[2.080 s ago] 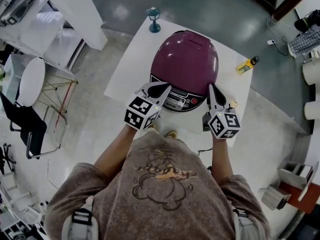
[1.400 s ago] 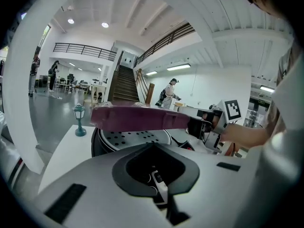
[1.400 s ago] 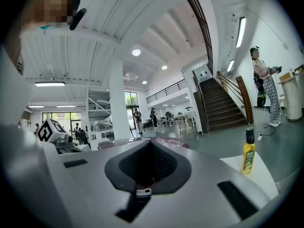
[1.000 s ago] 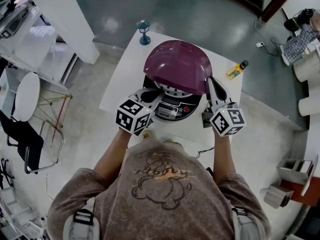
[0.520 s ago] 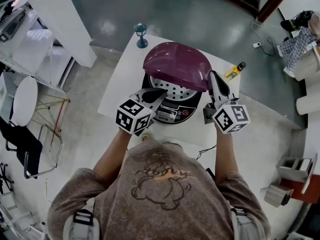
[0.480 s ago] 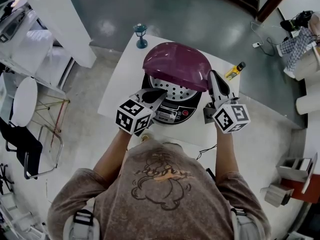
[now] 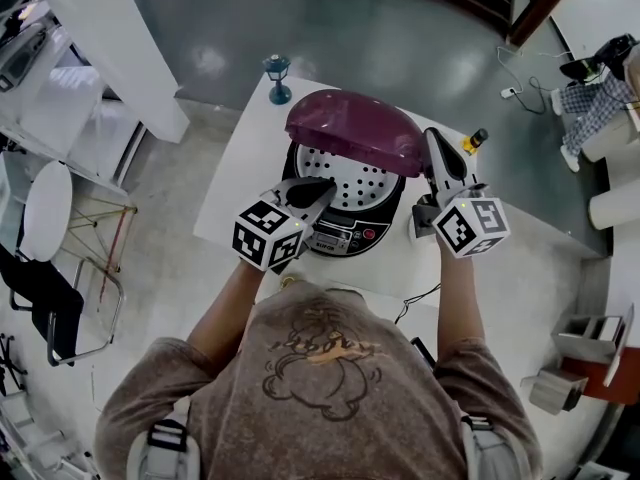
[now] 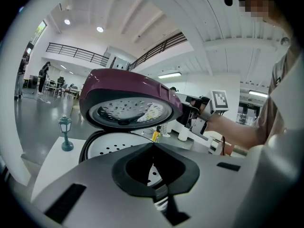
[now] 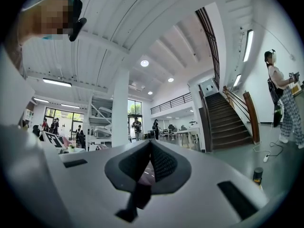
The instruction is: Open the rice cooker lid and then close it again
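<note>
The rice cooker (image 7: 340, 236) stands on a white table (image 7: 235, 183). Its purple lid (image 7: 355, 128) is tilted up at the front, and the perforated inner plate (image 7: 345, 180) shows beneath it. My right gripper (image 7: 432, 136) is shut, its tip against the lid's right rim. My left gripper (image 7: 325, 183) is shut and empty, its tip over the cooker's front left, below the lid. In the left gripper view the raised lid (image 8: 128, 91) hangs above the left gripper (image 8: 152, 145). The right gripper view shows the right gripper (image 9: 150, 142) with its jaws together, pointing out at the hall.
A small teal lamp figurine (image 7: 277, 76) stands at the table's far left corner. A yellow bottle (image 7: 471, 141) lies at its far right. A cable runs off the table's near edge. Chairs and a desk stand to the left on the floor.
The lid went from closed to lifted and has tilted up further. My right gripper has risen with its right rim. The left gripper has stayed at the cooker's front left.
</note>
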Demonstrator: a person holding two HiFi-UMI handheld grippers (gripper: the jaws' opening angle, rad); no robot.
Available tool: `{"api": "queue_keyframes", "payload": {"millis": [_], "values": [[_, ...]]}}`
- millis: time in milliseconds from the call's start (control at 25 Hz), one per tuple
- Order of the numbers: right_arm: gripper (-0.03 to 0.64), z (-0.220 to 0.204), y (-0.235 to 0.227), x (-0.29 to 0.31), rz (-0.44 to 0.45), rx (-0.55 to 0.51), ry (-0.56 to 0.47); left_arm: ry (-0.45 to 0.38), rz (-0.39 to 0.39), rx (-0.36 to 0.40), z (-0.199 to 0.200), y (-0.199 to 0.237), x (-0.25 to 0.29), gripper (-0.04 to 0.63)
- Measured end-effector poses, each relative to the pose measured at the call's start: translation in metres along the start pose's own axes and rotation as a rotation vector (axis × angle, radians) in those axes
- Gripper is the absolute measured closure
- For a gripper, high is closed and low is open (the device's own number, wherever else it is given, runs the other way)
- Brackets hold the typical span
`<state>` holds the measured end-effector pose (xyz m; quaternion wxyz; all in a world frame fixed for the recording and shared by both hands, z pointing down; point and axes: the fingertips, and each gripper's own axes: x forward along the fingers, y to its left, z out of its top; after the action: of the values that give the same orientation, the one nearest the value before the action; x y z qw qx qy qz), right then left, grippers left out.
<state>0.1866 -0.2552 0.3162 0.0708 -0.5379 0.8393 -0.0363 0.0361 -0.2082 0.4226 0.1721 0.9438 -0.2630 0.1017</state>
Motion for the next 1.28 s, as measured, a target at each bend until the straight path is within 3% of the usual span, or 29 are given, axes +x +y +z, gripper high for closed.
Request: {"api": "queue_keyframes", "payload": {"millis": [600,1280], "values": [[0.614,0.041,-0.021,0.029,0.022,-0.024,-0.065,-0.044,-0.003,-0.003,0.021,0.01,0.008,0.574],[0.614,0.07,-0.059,0.053,0.028,0.048,-0.127,-0.06,0.012,-0.023,0.03,0.021,0.021,0.575]]}}
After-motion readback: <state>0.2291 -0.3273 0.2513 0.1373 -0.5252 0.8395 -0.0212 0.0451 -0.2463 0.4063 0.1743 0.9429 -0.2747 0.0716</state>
